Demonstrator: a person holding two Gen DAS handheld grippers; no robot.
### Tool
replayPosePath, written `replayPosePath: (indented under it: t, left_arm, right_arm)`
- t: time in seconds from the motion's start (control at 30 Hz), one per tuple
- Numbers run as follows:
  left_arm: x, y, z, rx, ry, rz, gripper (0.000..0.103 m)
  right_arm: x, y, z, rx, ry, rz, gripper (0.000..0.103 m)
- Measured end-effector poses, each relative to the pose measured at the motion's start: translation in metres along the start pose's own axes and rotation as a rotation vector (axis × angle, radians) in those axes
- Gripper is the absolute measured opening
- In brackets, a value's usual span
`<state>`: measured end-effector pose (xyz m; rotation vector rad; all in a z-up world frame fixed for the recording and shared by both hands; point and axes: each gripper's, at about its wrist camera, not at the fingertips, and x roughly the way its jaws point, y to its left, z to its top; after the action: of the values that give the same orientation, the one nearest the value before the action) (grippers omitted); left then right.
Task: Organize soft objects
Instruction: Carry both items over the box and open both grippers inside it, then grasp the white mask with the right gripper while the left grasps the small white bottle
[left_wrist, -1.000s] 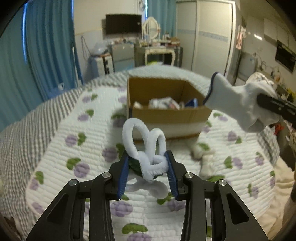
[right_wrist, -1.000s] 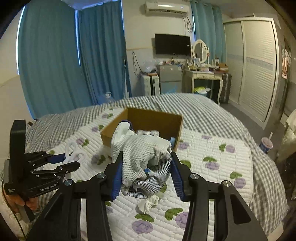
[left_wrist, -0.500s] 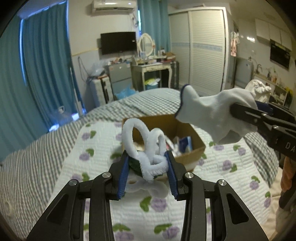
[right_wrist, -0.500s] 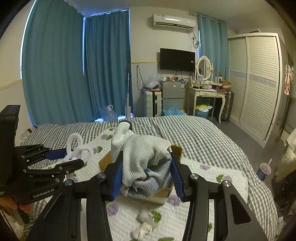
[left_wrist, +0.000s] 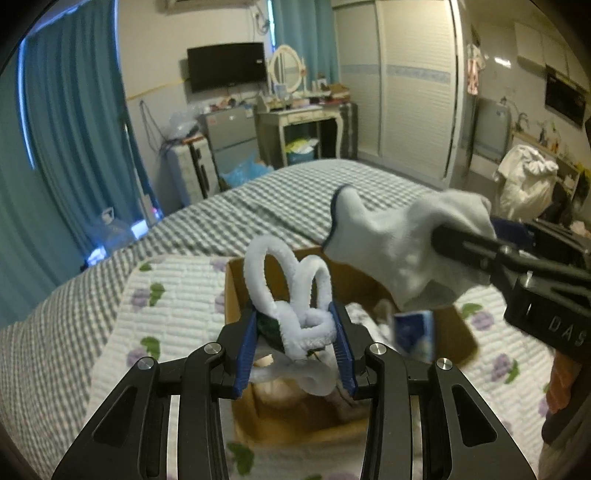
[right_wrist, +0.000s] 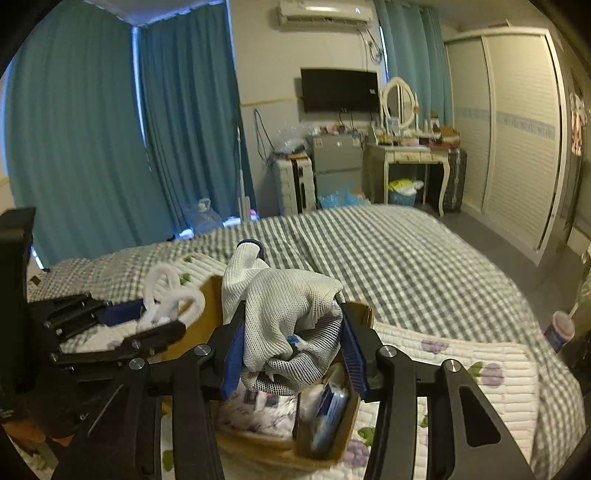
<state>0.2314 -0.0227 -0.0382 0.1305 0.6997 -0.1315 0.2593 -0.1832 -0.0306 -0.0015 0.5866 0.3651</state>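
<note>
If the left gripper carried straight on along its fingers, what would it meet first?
Most likely the far inner wall of the cardboard box: the left gripper, shut on the white fuzzy loops, points over the open box. The gloved right gripper sits off to the side. Depth is uncertain.

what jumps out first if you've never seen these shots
The left gripper pinches a looped white pipe-cleaner bundle above the open cardboard box on the quilted bed. Just to its right, the right gripper clamps a bunched white knit glove over that box.
</note>
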Motion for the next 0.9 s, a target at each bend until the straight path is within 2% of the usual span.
replayPosePath:
  t: [0.1, 0.23, 0.27, 0.33, 0.37, 0.5, 0.6, 0.77, 0.87, 0.9]
  left_arm:
    - [0.016, 0.002, 0.002, 0.002, 0.006, -0.011, 0.038]
    - [0.023, 0.004, -0.003, -0.013, -0.002, -0.055, 0.041]
    - [0.023, 0.002, -0.004, -0.013, 0.003, -0.061, 0.047]
    - [0.022, -0.003, -0.007, -0.006, 0.012, -0.034, 0.066]
    - [0.019, -0.005, -0.008, -0.004, 0.003, 0.001, 0.078]
    - [-0.002, -0.004, -0.009, -0.016, -0.016, 0.043, 0.08]
    - [-0.033, 0.0, -0.005, -0.024, -0.045, 0.072, 0.08]
    - [-0.113, 0.005, 0.002, -0.014, -0.152, 0.129, 0.08]
    - [-0.16, 0.007, -0.001, -0.02, -0.197, 0.133, 0.081]
    - [-0.173, 0.006, -0.003, -0.027, -0.207, 0.129, 0.086]
  right_arm:
    - [0.029, -0.012, -0.003, 0.023, 0.039, -0.004, 0.046]
    - [0.042, -0.022, -0.008, 0.032, 0.066, 0.015, 0.049]
    - [0.043, -0.022, -0.009, 0.027, 0.08, 0.017, 0.051]
    - [0.039, -0.025, -0.011, 0.021, 0.078, -0.003, 0.063]
    - [0.037, -0.025, -0.009, 0.018, 0.077, -0.014, 0.073]
    - [0.009, -0.031, -0.005, 0.013, 0.056, -0.034, 0.076]
    - [-0.024, -0.03, 0.004, -0.014, 0.025, -0.049, 0.078]
    - [-0.097, -0.02, 0.017, -0.067, -0.034, -0.05, 0.087]
    - [-0.141, -0.009, 0.02, -0.093, -0.054, -0.05, 0.093]
    - [-0.158, -0.006, 0.018, -0.106, -0.06, -0.047, 0.095]
